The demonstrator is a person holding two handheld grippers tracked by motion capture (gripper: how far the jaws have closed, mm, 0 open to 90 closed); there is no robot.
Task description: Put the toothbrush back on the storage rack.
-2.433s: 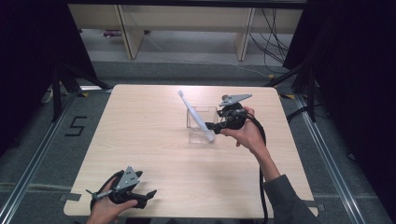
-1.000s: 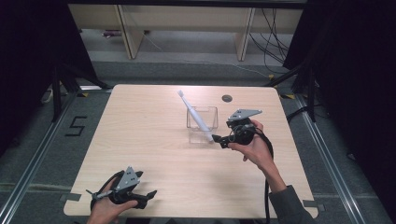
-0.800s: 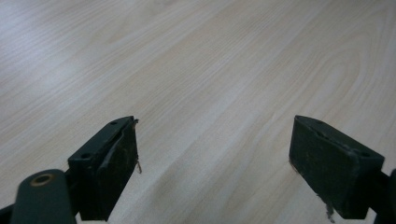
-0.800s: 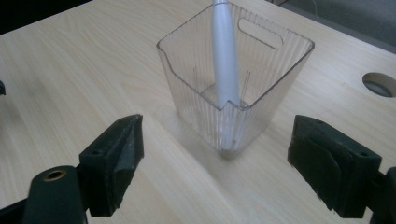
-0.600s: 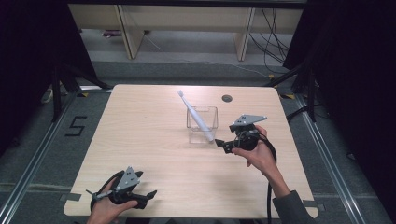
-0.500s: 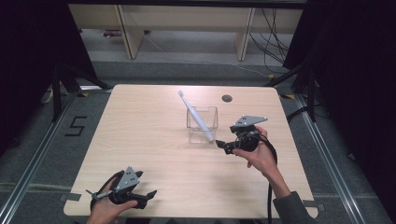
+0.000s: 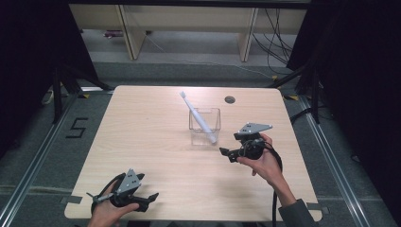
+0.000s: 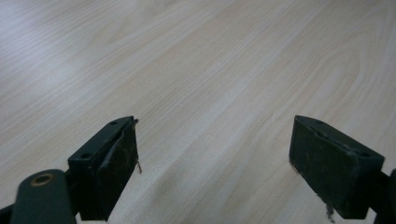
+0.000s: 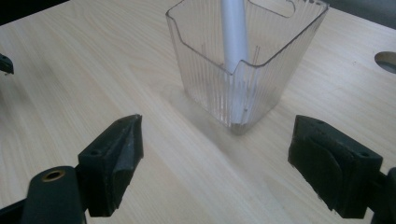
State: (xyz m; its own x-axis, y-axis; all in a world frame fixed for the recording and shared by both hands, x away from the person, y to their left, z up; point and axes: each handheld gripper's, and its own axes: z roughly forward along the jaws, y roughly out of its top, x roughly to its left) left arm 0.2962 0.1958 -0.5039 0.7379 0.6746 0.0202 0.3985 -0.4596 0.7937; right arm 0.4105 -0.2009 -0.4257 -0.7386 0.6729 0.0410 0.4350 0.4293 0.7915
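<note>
A clear ribbed plastic cup [image 7: 204, 125] [image 9: 243, 60] stands upright near the middle of the wooden table [image 7: 156, 118]. A pale toothbrush [image 7: 196, 116] [image 9: 235, 32] leans in it, head sticking out toward the far left. My right gripper [image 7: 226, 153] [image 9: 217, 158] hovers a little to the right of the cup and nearer the person, jaws wide apart and empty, pointing at the cup. My left gripper [image 7: 149, 198] [image 8: 215, 168] rests at the table's front left corner, open, with bare wood between its jaws.
A small round hole [image 7: 230, 100] [image 9: 386, 60] sits in the tabletop at the far right behind the cup. Shelving [image 7: 184, 28] stands beyond the table's far edge. Dark curtains flank both sides.
My right gripper has drawn back from the cup toward the person and to the right, leaving the toothbrush leaning in the cup. The left gripper has stayed put.
</note>
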